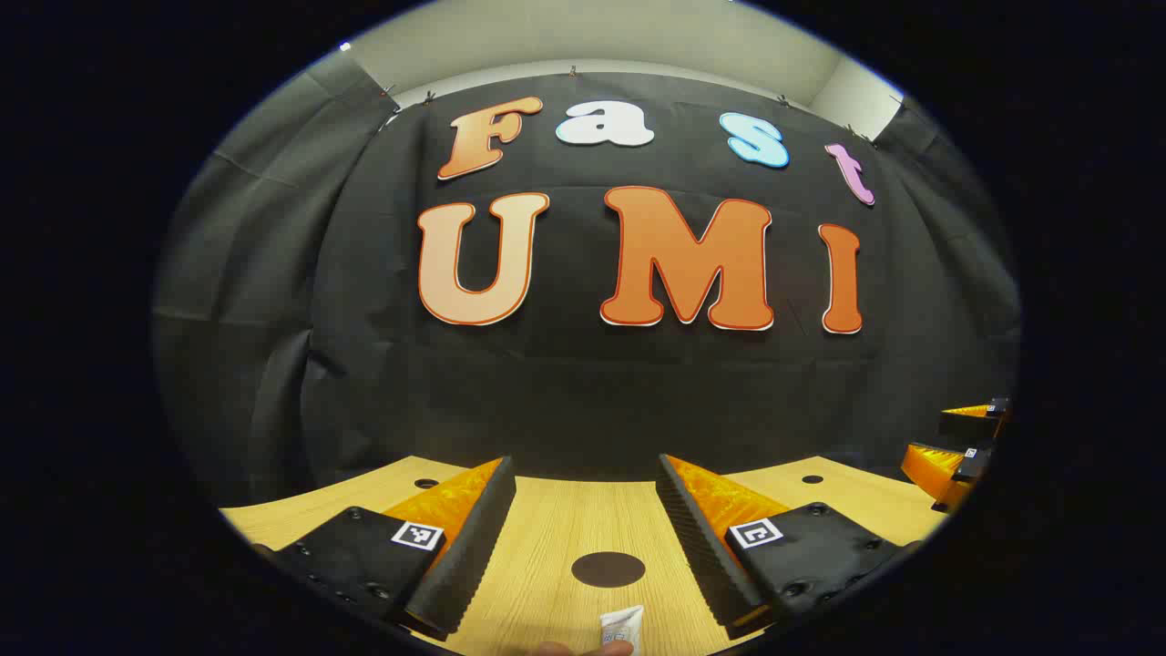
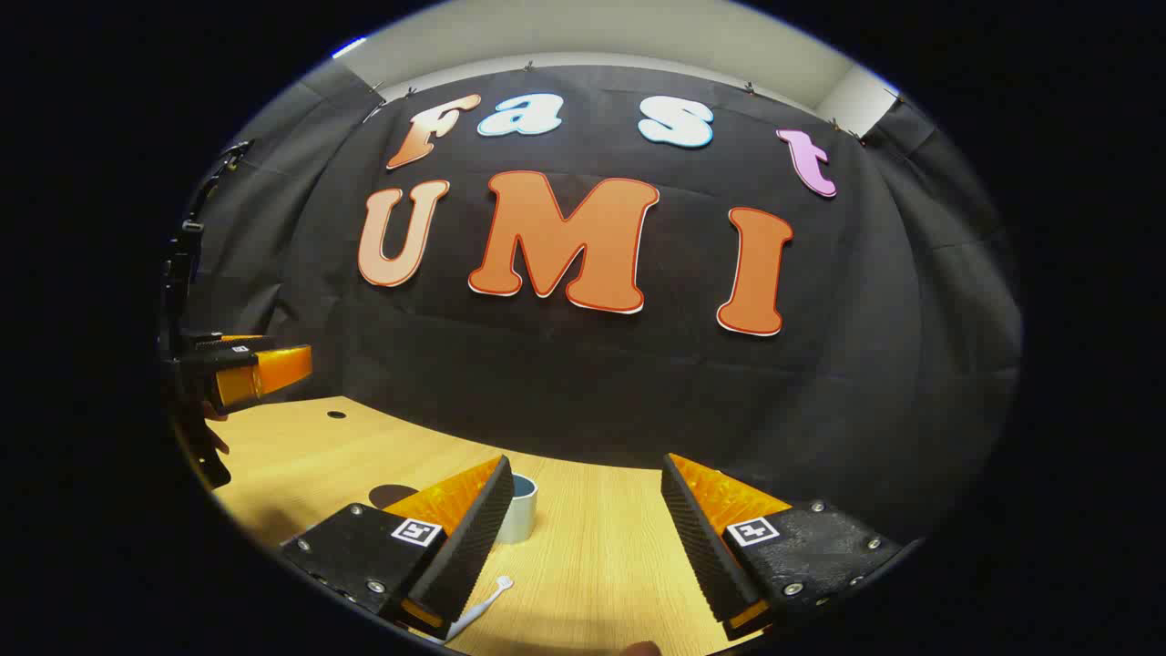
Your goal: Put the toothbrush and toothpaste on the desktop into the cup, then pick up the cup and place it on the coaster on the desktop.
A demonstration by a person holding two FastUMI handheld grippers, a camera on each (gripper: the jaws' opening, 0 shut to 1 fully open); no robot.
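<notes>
In the left gripper view my left gripper [image 1: 585, 474] stands open over the wooden desktop [image 1: 547, 528]. The dark round coaster [image 1: 608, 569] lies between its fingers. Just nearer, at the bottom edge, lies the end of a white toothpaste tube [image 1: 622, 627]. In the right gripper view my right gripper [image 2: 586, 469] is open too, with nothing in it. A pale cup [image 2: 523, 510] stands upright behind its left finger, partly hidden. A white toothbrush [image 2: 487, 601] lies on the desktop by that finger. The coaster [image 2: 392, 495] peeks out farther left.
The black cloth wall closes off the far edge of the desktop. The right gripper [image 1: 961, 446] shows at the far right of the left gripper view. The left gripper [image 2: 246, 369] and a hand show at the far left of the right gripper view. A small hole [image 2: 336, 415] marks the desktop.
</notes>
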